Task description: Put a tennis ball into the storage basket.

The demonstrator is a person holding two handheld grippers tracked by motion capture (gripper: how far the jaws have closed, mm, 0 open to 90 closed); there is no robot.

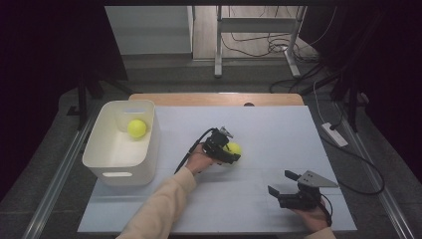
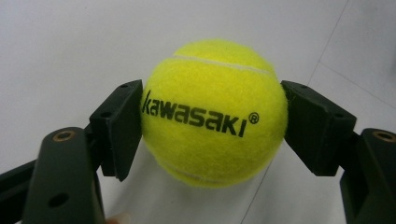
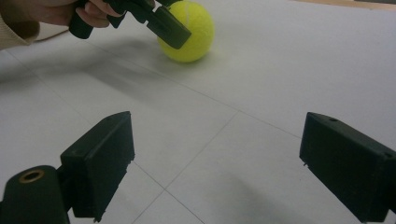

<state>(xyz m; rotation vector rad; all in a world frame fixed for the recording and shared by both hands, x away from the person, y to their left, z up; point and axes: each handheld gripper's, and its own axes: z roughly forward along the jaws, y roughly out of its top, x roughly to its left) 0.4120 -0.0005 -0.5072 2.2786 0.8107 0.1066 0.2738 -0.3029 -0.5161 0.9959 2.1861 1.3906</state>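
A yellow tennis ball (image 1: 234,148) printed "kawasaki" rests on the white table mat (image 1: 263,129) near its middle. My left gripper (image 1: 230,152) is shut on it; in the left gripper view both black pads (image 2: 119,128) press the sides of the ball (image 2: 215,112). A second yellow ball (image 1: 137,128) lies inside the white bin (image 1: 95,144) at the left. My right gripper (image 1: 281,182) stands open over the mat at the front right, nothing between its jaws (image 3: 219,156). From there I see the ball (image 3: 198,35) and the left gripper (image 3: 166,25) ahead.
Bare mat lies between the two grippers and to the right of the ball. The wooden table edge (image 1: 219,98) runs along the back. A power strip (image 1: 334,134) and cables (image 1: 368,174) lie off the mat's right side.
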